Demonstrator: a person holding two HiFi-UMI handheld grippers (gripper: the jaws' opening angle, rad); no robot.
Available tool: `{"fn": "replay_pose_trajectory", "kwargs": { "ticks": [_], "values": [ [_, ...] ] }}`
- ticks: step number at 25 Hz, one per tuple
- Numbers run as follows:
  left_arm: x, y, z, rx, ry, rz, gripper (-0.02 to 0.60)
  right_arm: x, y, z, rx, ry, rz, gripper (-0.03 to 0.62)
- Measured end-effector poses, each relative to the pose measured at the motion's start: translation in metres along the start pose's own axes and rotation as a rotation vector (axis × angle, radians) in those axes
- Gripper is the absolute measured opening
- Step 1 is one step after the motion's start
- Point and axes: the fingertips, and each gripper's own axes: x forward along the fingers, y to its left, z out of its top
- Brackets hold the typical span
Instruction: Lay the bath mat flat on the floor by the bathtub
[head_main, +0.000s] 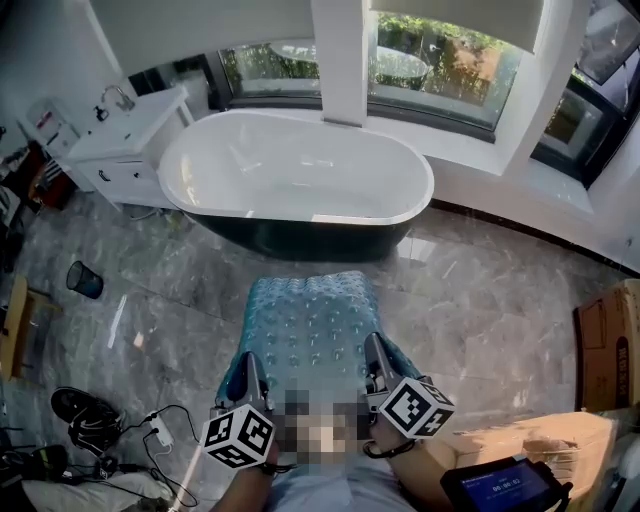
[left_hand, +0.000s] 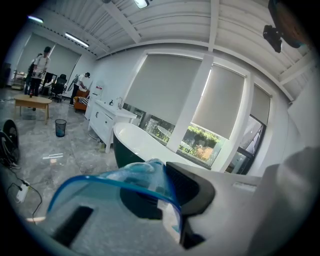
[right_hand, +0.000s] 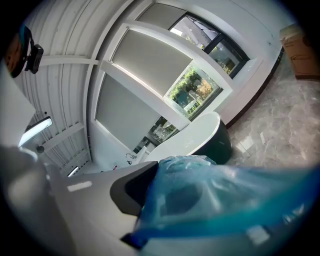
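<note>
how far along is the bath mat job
Done: the bath mat is picked up and spread open, with the left tongs and right tongs each shut on a near corner. In hand: it is held out toward the bathtub. Left: lower it flat onto the floor beside the tub and let go.

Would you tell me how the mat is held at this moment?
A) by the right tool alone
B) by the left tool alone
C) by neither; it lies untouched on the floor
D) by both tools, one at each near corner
D: in the head view the left tool and the right tool each grip a near corner of the mat, and both gripper views show blue mat pinched in their jaws.
</note>
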Motion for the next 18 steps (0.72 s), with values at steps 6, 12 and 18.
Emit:
{"fn": "replay_pose_trajectory", "kwargs": {
  "ticks": [6,12,18],
  "values": [
    [0.022,0.033,0.006,-0.019,0.001,-0.003,0.026,0.033,0.008,-0.017,-0.012,0.006,-0.007,0.025],
    [0.064,0.076,0.021,-0.018,0.055,-0.035,0.026,0.08,0.015,-0.04,0.001,-0.002,-0.079,0.025],
    [0.116,0.123,0.04,-0.017,0.12,-0.079,0.026,0.136,0.022,-0.062,0.014,-0.032,-0.156,0.023]
  ]
}}
